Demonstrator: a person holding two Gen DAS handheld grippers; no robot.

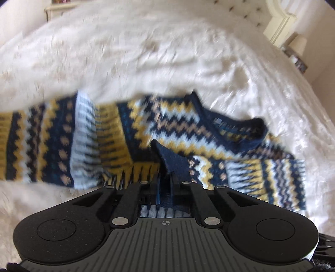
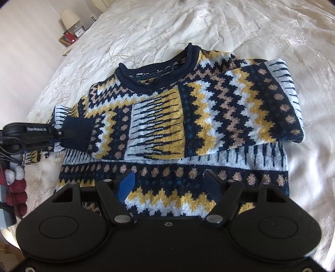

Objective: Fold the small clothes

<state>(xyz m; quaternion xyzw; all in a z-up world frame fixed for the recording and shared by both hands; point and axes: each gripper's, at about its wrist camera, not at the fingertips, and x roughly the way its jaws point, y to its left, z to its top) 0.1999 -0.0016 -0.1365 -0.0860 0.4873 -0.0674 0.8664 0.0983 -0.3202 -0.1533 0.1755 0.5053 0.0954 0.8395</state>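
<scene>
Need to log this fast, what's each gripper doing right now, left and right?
Left gripper: shut on the sweater, pinching its navy cuff.
Right gripper: open, holding nothing, jaws apart over the sweater's lower part.

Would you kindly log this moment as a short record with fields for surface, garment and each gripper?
surface: bed with a cream bedspread
garment: patterned knit sweater, lying flat, both sleeves folded across the chest
left gripper: shut on the navy cuff of one sleeve
right gripper: open, over the sweater's lower body, holding nothing
background: bedside lamp
</scene>
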